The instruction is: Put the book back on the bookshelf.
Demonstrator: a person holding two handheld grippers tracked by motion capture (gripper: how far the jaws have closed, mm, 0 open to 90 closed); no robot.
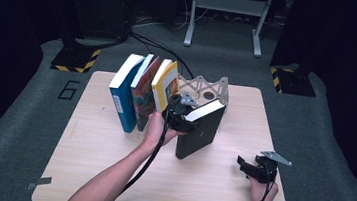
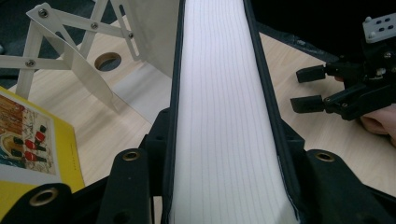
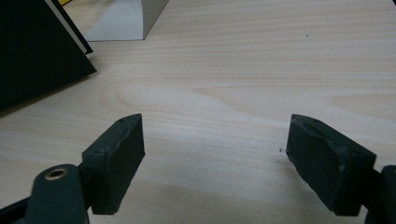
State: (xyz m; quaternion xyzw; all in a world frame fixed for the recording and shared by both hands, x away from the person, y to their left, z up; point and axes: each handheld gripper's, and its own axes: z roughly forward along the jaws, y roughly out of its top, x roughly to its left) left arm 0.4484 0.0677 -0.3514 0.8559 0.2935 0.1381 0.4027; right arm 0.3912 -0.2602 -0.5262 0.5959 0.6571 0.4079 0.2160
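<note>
Right tool (image 3: pixel 212 163) is idling agape at the tabletop's (image 1: pixel 108 173) near right corner.
Left tool (image 2: pixel 224 186) is clamping the thick black-covered book (image 1: pixel 202 133); tilting, it risks toppling the leaning row.

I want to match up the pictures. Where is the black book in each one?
High view: the black book stands tilted mid-table, clamped by the left gripper.
Left gripper view: its white page edge runs up the middle, between the jaws.
Right gripper view: its dark cover sits in the top left corner.
Shared landmark: the white bookend behind the book.
</note>
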